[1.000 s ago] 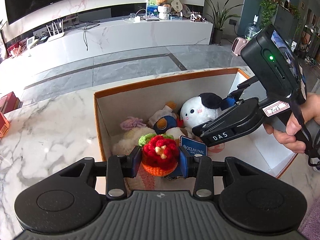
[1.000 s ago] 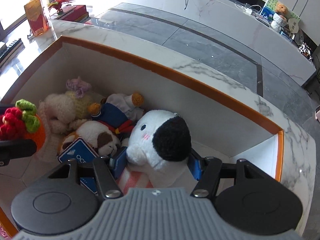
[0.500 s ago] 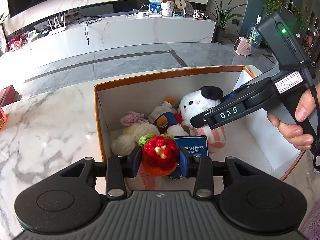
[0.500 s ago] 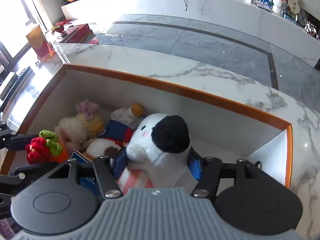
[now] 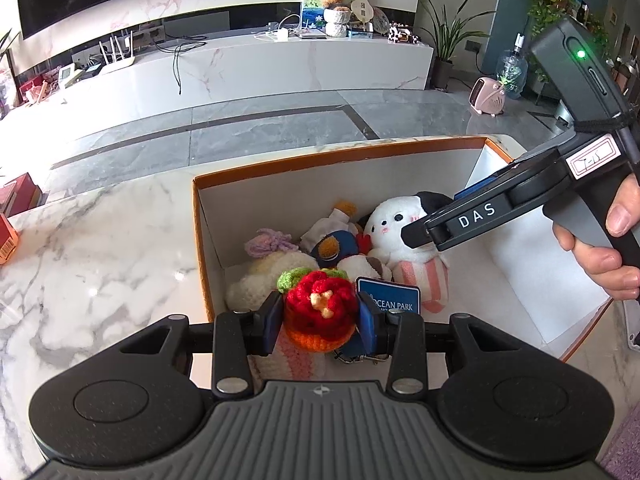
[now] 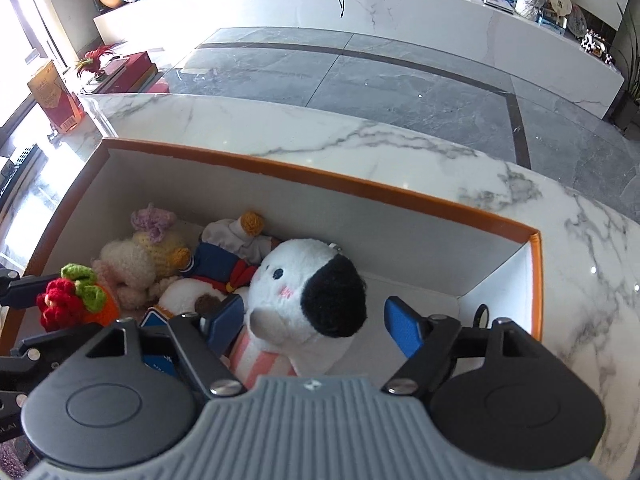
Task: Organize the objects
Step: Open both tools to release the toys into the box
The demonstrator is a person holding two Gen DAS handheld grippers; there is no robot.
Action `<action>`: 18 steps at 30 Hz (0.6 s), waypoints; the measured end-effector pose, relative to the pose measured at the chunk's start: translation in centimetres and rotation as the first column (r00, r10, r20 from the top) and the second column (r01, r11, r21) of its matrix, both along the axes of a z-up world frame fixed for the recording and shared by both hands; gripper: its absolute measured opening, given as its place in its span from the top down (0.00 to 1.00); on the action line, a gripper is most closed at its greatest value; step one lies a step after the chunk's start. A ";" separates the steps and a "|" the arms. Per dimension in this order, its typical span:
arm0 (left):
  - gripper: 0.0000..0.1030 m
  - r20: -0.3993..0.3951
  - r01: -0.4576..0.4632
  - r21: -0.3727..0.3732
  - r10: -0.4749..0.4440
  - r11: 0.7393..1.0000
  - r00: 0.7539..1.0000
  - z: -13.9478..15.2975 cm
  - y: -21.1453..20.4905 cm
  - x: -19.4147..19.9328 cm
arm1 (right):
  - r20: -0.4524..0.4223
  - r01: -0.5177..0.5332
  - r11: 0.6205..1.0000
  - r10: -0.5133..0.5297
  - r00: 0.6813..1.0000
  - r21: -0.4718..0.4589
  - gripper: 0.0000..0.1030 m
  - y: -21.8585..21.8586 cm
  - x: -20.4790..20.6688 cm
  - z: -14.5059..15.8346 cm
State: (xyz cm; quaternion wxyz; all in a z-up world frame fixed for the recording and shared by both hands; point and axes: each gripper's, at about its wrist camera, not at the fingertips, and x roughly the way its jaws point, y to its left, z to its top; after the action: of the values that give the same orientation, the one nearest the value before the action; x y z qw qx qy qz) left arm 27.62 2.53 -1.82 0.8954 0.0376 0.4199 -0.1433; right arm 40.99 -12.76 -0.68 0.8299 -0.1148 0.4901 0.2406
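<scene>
An orange-rimmed white box [image 6: 360, 188] stands on the marble table [image 5: 100, 260]. My left gripper [image 5: 320, 320] is shut on a crocheted red and orange toy [image 5: 318, 312] with a green leaf, held over the box's near left corner. In the box sits a white plush with a black ear [image 6: 304, 280], also in the left wrist view [image 5: 396, 228]. My right gripper [image 6: 316, 322] straddles the plush with its jaws opening. Its right pad [image 6: 402, 332] is clear of the plush and the left pad [image 6: 228, 316] is just beside it.
Inside the box's left half lie a cream crochet sheep with a purple bow [image 6: 148, 252], a blue-clad doll [image 6: 218, 264], a brown-and-white plush [image 6: 188, 296] and a blue tag [image 5: 388, 300]. The box floor at right [image 6: 420, 292] is bare. A hand [image 5: 600, 256] grips the right handle.
The right gripper's jaws have parted from the white plush, which now rests in the box, and the gripper has lifted a little and rolled. The left gripper and its toy have not moved.
</scene>
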 end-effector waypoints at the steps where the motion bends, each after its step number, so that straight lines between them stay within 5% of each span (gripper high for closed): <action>1: 0.56 0.001 0.000 -0.002 0.000 1.000 1.000 0.0 0.1 0.0 | 0.007 0.003 1.000 -0.003 1.000 -0.003 0.33 -0.1 -0.1 0.2; 2: 0.56 0.001 -0.001 -0.003 0.001 1.000 1.000 0.1 0.1 0.0 | 0.004 0.001 1.000 -0.001 1.000 0.001 0.49 -0.2 -0.1 0.4; 5: 0.56 0.002 -0.002 0.000 0.002 1.000 1.000 0.0 0.1 0.1 | -0.009 0.006 1.000 -0.005 1.000 0.024 0.53 -0.2 0.0 0.3; 11: 0.56 0.004 0.002 -0.015 -0.002 1.000 1.000 0.8 0.6 -0.7 | 0.010 0.006 1.000 -0.007 1.000 0.023 0.51 0.0 -0.5 0.4; 14: 0.56 -0.016 0.023 -0.041 -0.024 0.999 1.000 1.6 1.0 -1.6 | 0.101 0.006 1.000 -0.003 0.995 -0.024 0.50 -0.1 -2.1 1.4; 18: 0.56 -0.067 0.030 0.011 -0.029 1.000 0.997 1.6 1.1 -2.5 | 0.147 -0.015 0.999 0.019 0.989 -0.033 0.48 -0.7 -4.9 2.2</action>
State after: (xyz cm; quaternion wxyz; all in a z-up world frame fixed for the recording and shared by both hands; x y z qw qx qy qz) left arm 25.08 3.60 -0.19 0.8783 0.0440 0.4500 -0.1551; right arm 36.13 -13.44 1.52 0.8598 -0.1496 0.4302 0.2308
